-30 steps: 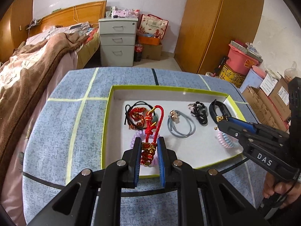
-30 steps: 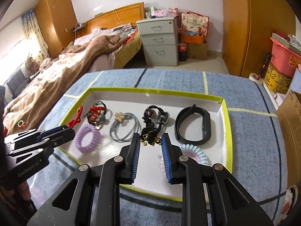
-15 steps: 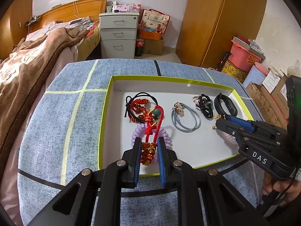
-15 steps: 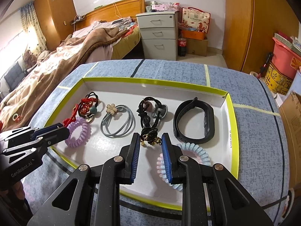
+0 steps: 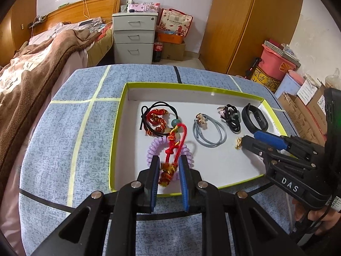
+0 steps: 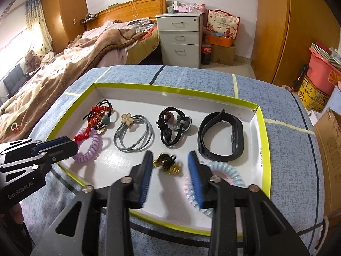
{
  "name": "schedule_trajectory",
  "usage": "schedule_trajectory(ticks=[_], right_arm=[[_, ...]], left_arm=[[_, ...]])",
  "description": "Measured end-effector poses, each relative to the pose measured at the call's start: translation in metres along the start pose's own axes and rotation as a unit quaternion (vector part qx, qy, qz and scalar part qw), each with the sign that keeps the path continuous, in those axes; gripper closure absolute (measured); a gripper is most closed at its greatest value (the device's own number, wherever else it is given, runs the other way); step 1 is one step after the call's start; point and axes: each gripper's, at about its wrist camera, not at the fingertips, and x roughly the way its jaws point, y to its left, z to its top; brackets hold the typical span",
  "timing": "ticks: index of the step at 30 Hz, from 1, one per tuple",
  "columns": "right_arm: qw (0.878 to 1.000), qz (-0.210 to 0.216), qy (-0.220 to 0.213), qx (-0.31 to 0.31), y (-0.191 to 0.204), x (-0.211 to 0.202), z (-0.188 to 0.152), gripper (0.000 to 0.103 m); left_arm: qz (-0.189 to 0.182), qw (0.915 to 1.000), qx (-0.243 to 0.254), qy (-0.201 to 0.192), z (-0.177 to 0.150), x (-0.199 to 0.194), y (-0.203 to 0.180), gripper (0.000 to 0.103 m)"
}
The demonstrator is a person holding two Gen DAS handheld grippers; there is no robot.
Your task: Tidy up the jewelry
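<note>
A white tray with a yellow-green rim [image 5: 119,115] [image 6: 263,128] holds the jewelry. My left gripper [image 5: 168,166] has its jaws slightly apart, with the red knotted cord charm [image 5: 170,168] between them over the purple coil band [image 5: 153,147]. My right gripper [image 6: 169,162] is open, and the black and gold charm [image 6: 167,163] lies on the tray floor between its fingers. Also in the tray are a grey flower hair tie [image 6: 134,134], a black hair tie bundle [image 6: 170,125], a black wristband [image 6: 221,136], a blue and pink coil band [image 6: 226,170] and a red and black bracelet [image 5: 155,117].
The tray sits on a blue round table with tape lines [image 5: 70,123]. A bed with a brown blanket [image 6: 70,64] is to the left, a white drawer unit [image 6: 180,36] behind, and boxes and a pink bin [image 5: 279,61] to the right.
My right gripper opened wide and the black and gold charm dropped onto the tray floor. My left gripper's jaws parted slightly around the red cord charm and it lowered toward the purple coil band.
</note>
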Motion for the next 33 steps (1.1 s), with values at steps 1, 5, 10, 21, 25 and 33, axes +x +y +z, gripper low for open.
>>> schedule_trajectory(ticks=[1,5,10,21,25,33], right_arm=[[1.000,0.001,-0.001,0.000,0.000,-0.001,0.000,0.062],[1.000,0.000,-0.005,0.002,-0.001,-0.003,0.000,0.062],[1.000,0.000,-0.008,0.004,-0.001,-0.008,-0.003,0.062],[0.999,-0.011,-0.037,0.015,0.006,-0.040,-0.023,0.056],[0.999,-0.020,-0.041,0.027,0.006,-0.050,-0.032,0.056],[0.997,-0.023,-0.062,0.047,0.007,-0.072,-0.047,0.055]], left_arm=[[0.002,1.0000,-0.002,0.001,0.000,0.000,0.001,0.079],[0.006,1.0000,0.002,-0.003,-0.002,-0.004,-0.001,0.075],[0.009,0.9999,-0.002,-0.012,-0.002,-0.009,-0.001,0.067],[0.046,0.9978,0.011,-0.046,-0.013,-0.032,-0.014,0.054],[0.060,0.9968,0.010,-0.052,-0.020,-0.039,-0.019,0.054],[0.068,0.9950,0.004,-0.073,-0.034,-0.055,-0.026,0.054]])
